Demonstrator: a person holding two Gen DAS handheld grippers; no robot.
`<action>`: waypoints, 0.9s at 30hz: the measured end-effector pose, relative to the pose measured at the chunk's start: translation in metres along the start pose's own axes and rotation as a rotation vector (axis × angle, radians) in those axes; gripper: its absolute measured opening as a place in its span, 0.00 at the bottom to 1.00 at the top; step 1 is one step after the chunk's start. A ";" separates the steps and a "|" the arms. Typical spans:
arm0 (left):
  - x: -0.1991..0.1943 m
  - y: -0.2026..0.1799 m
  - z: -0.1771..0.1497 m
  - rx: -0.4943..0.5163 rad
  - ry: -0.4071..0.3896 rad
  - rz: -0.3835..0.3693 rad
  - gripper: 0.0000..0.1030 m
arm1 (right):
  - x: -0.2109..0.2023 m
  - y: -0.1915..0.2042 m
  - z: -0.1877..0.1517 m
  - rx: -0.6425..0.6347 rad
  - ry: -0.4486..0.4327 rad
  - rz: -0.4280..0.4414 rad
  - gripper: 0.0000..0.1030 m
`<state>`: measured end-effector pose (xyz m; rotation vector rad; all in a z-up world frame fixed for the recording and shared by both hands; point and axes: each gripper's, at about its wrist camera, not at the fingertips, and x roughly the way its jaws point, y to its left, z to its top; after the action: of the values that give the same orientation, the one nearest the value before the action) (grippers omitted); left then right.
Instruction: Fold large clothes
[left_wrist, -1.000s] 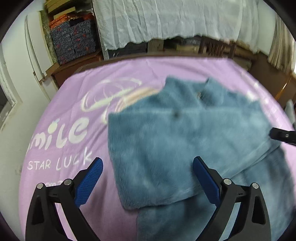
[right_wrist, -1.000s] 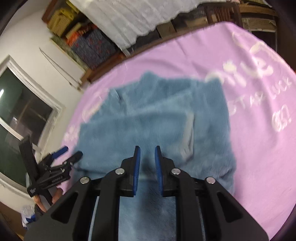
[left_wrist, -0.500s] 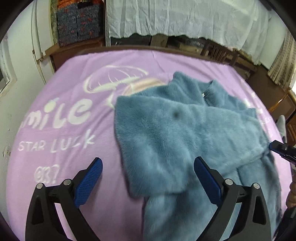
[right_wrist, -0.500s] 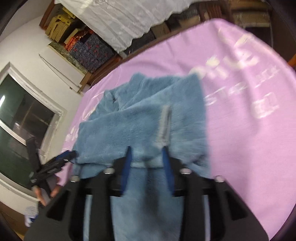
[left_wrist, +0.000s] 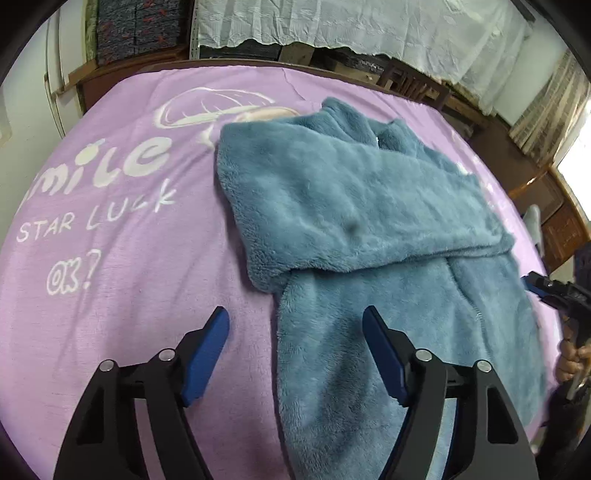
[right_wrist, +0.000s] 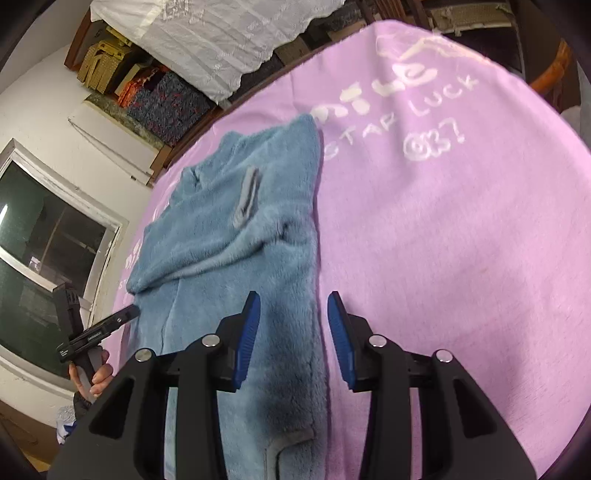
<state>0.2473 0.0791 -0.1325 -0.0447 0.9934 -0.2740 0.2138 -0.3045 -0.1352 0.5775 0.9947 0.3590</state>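
A blue fleece garment lies flat on the purple blanket, with one sleeve folded across its chest. My left gripper hangs open just above the garment's lower left edge, with nothing held. In the right wrist view the same garment runs away from me. Its right side edge passes under my right gripper, which is open and apart from the cloth. Each view shows the other gripper at the garment's far side: the right gripper and the left gripper, each held by a hand.
The blanket bears white lettering and covers a round-looking surface with a wooden rim. Behind it hangs a white lace cloth over stacked boxes. A window stands at the left of the right wrist view.
My right gripper's jaws have gone from nearly shut to open and have drawn back along the garment's side. My left gripper has shifted toward the garment's lower edge, staying open.
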 end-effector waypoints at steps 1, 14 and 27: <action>0.001 -0.002 -0.001 0.014 0.000 0.018 0.68 | -0.001 0.002 -0.002 -0.014 -0.008 -0.008 0.37; -0.038 -0.011 -0.060 0.004 0.050 -0.119 0.59 | -0.040 0.006 -0.054 -0.036 0.042 0.099 0.40; -0.075 -0.039 -0.136 0.024 0.018 -0.216 0.59 | -0.080 -0.007 -0.122 -0.027 0.020 0.132 0.44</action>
<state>0.0871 0.0717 -0.1388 -0.1283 1.0036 -0.4854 0.0686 -0.3179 -0.1357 0.6173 0.9717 0.4955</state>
